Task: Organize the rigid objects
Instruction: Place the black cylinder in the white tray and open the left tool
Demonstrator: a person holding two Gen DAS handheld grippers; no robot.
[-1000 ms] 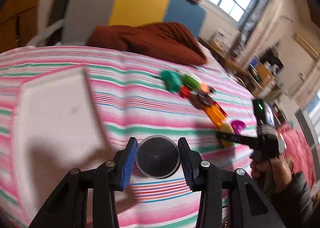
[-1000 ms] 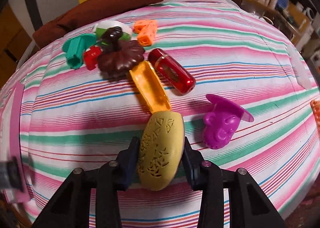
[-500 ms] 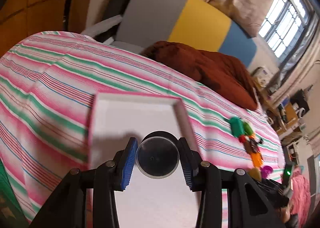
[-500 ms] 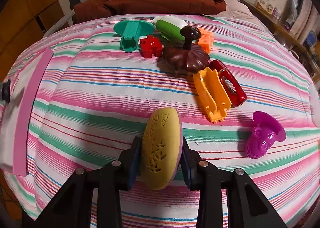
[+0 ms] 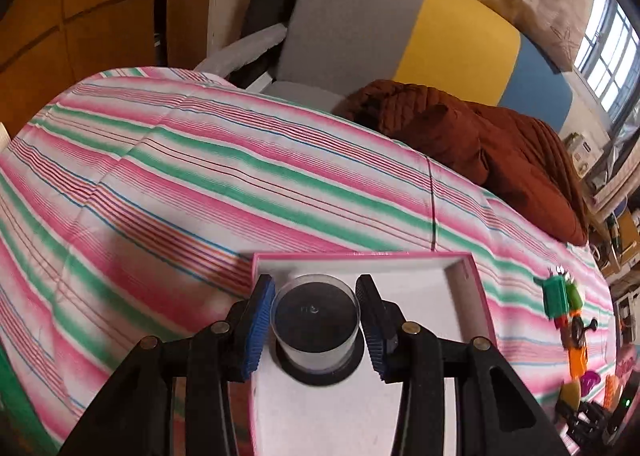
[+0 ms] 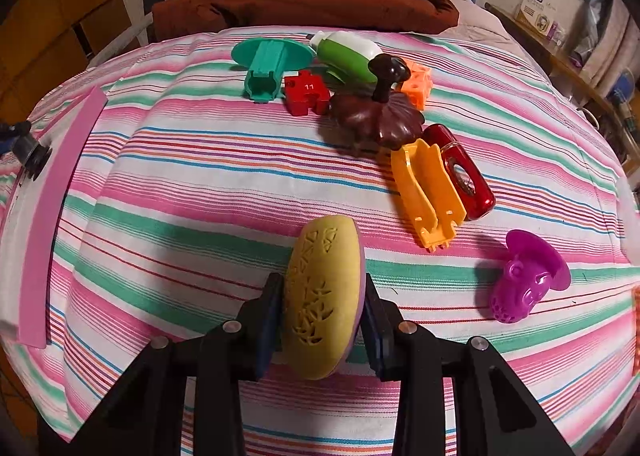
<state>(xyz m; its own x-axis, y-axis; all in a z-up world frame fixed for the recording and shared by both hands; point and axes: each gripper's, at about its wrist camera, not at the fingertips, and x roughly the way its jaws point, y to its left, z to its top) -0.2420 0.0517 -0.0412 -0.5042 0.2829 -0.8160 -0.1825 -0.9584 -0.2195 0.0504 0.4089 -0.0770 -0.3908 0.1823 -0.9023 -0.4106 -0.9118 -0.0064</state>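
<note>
Clear round container (image 5: 316,320) upright in pink-rimmed tray (image 5: 476,296), yellow oval (image 6: 322,296) held

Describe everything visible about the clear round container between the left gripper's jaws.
The clear round container is a short see-through cylinder, plastic by its look, on a wider black base, dark inside. It stands upright on the white floor of the pink-rimmed tray, near the tray's far left corner. The left gripper straddles it with its jaws opening; a thin gap shows between each blue pad and the wall, so it looks released. Its contents cannot be made out.
</note>
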